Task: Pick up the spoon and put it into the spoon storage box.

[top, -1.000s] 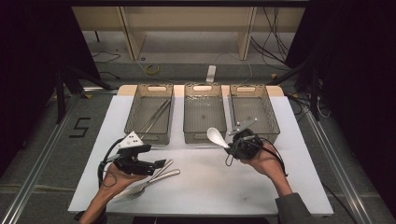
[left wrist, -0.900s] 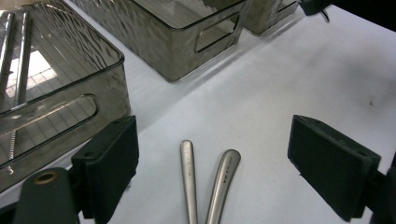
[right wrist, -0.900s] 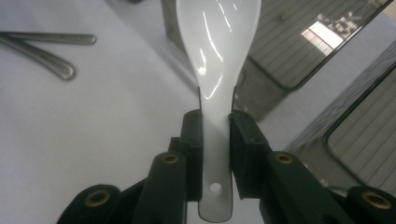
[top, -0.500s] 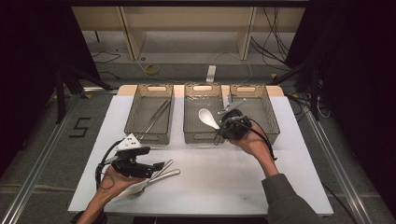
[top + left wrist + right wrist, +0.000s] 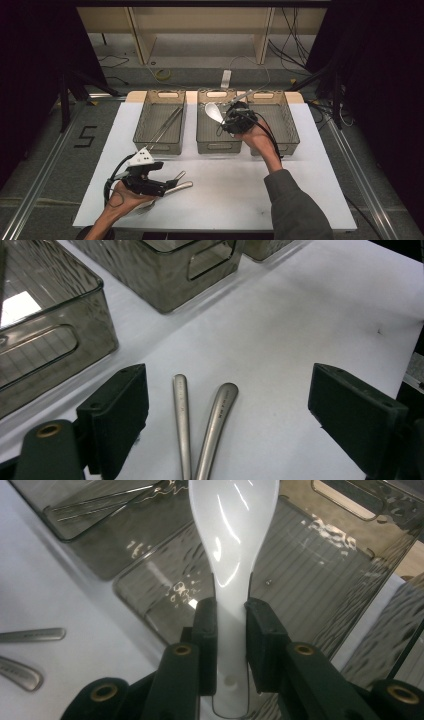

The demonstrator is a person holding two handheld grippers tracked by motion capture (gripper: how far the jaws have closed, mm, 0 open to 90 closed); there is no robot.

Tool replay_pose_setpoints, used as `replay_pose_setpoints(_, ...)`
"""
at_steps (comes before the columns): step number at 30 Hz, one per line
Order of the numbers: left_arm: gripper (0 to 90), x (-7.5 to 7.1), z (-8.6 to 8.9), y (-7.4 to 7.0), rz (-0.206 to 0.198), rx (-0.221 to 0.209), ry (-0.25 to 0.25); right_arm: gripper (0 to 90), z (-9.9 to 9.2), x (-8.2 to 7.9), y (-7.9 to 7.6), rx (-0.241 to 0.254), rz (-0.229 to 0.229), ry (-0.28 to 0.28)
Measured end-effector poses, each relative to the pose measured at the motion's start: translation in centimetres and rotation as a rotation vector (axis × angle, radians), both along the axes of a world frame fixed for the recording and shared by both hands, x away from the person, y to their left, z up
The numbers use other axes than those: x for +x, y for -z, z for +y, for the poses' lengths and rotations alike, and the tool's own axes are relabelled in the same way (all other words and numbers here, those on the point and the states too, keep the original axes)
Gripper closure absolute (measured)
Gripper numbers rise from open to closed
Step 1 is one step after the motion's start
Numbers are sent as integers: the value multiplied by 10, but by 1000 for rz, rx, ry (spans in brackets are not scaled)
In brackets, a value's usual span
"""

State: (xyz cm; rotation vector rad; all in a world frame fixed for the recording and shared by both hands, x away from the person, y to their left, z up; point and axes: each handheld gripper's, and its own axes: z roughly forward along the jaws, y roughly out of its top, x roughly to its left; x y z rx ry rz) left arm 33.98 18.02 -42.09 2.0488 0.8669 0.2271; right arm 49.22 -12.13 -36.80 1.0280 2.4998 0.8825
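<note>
A lab or recording studio set up for tabletop trials. A white rectangular tabletop (image 5: 235, 195) stands on a grey floor, flanked by aluminium rails (image 5: 35, 177). Black curtains (image 5: 30, 60) close in both sides. Loose cables (image 5: 300, 35) trail across the floor near pale wooden shelf legs (image 5: 140, 35). A black numeral five (image 5: 86, 136) marks the floor.

White spoon (image 5: 231, 535), smoky grey bins (image 5: 159, 127), white table (image 5: 240, 195), black claw (image 5: 231, 630)
</note>
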Motion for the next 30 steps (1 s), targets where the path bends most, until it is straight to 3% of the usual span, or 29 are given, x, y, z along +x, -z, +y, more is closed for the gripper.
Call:
replay_pose_setpoints(14,159,-1,-4,1,-5,27,16,768,23,23,17,-64,36,53)
replay_pose_setpoints(21,160,-1,-4,1,-3,28,17,767,27,29,29,-49,64,67)
replay_pose_setpoints(30,160,0,-5,1,-4,29,15,752,35,32,38,-66,100,67)
